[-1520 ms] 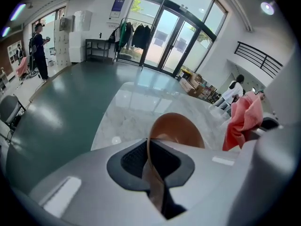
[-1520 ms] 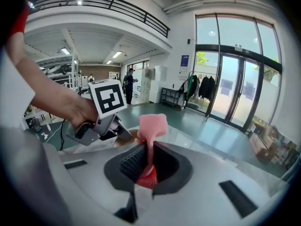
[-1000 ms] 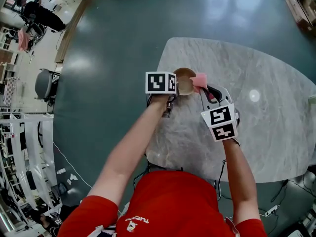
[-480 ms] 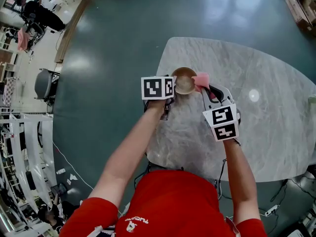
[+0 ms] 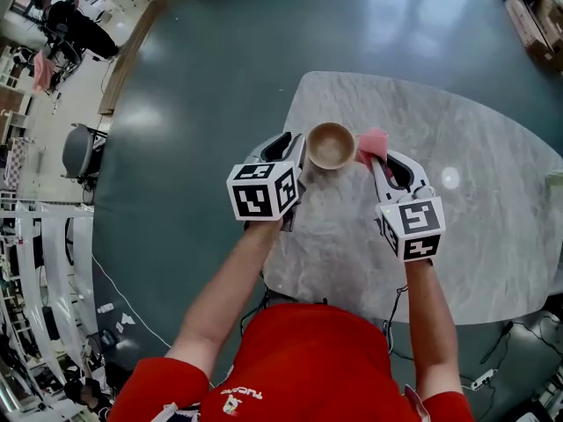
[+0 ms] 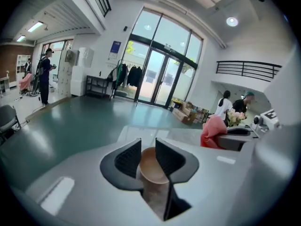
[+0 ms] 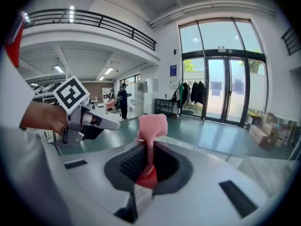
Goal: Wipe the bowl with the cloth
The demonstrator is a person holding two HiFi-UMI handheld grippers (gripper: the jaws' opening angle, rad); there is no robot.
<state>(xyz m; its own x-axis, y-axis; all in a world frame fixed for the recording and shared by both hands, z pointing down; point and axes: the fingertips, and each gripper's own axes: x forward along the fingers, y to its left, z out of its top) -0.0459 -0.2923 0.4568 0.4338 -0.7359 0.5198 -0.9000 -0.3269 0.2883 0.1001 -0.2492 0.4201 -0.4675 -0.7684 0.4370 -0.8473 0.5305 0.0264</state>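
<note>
A small brown bowl stands upright on the marble table near its left edge. My left gripper hovers just left of the bowl, raised above it. Its jaws have just been opening and now stand open; in the left gripper view the bowl shows through the gap of the left gripper, past the pads and untouched. My right gripper is right of the bowl, shut on a pink cloth. In the right gripper view the cloth sticks up from the right gripper.
The table's left edge runs right under the left gripper, with green floor beyond. An office chair stands far left. People stand in the background. Boxes lie near the glass doors.
The left gripper let go of the bowl's rim, opened, and rose back to the left. The right gripper lifted slightly with the cloth, off the bowl's right rim.
</note>
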